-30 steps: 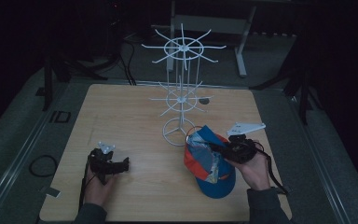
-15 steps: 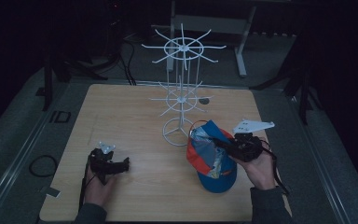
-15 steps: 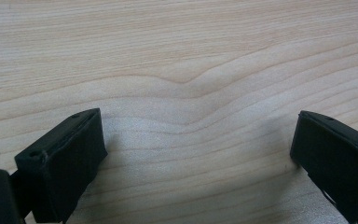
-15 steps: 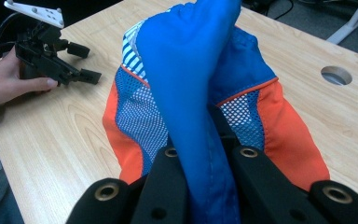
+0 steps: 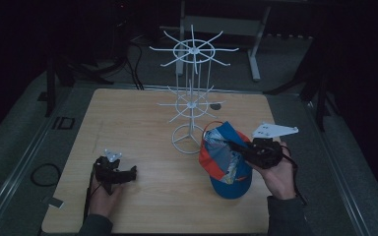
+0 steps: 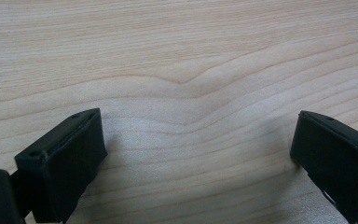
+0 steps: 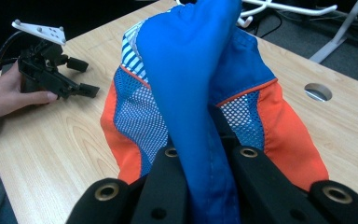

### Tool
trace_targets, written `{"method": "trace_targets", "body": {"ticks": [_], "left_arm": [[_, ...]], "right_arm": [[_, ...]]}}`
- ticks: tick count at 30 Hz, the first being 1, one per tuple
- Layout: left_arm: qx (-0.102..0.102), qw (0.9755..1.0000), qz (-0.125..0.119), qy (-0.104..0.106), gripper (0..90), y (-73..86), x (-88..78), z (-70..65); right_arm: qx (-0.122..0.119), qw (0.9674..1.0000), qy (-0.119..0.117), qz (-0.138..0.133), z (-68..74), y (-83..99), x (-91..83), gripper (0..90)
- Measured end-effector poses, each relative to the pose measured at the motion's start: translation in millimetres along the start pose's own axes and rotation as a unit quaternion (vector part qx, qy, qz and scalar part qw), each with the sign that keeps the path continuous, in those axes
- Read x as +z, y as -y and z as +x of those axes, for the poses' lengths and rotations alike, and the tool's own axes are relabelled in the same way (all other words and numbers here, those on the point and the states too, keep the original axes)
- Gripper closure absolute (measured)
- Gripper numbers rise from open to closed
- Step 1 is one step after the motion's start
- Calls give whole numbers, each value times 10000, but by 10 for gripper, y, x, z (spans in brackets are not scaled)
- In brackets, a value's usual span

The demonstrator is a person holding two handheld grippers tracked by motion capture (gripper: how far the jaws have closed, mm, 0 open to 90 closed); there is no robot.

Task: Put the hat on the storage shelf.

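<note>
Cap pinched, other hand idle

We've got the right gripper [image 7: 205, 186] clamped tight on the blue-orange cap [image 5: 225, 160] – left gripper [image 6: 196, 154] fingers [image 6: 65, 158] wide apart, nothing between, over the bench [image 5: 128, 113].

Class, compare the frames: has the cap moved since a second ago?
Yes. The cap, pinched by the right gripper, has risen toward the white rack's base.

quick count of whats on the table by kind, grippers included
cap: 1
white wire rack: 1
grippers: 2, the left gripper with open jaws, the right gripper shut on the cap
total: 4
</note>
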State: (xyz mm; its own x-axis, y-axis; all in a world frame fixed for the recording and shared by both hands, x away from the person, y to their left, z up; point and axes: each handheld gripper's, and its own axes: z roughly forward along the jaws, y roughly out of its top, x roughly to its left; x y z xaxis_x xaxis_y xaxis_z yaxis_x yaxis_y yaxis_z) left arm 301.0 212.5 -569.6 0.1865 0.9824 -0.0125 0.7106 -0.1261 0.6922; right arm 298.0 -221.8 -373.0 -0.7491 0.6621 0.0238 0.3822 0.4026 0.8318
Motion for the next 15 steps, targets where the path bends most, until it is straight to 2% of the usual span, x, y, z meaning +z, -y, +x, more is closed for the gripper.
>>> {"method": "trace_targets", "body": {"ticks": [15], "left_arm": [[1,10000,5,1,35,0,-1,0]], "right_arm": [[-48,9997,137,-214,-16,-93,-139,884]]}}
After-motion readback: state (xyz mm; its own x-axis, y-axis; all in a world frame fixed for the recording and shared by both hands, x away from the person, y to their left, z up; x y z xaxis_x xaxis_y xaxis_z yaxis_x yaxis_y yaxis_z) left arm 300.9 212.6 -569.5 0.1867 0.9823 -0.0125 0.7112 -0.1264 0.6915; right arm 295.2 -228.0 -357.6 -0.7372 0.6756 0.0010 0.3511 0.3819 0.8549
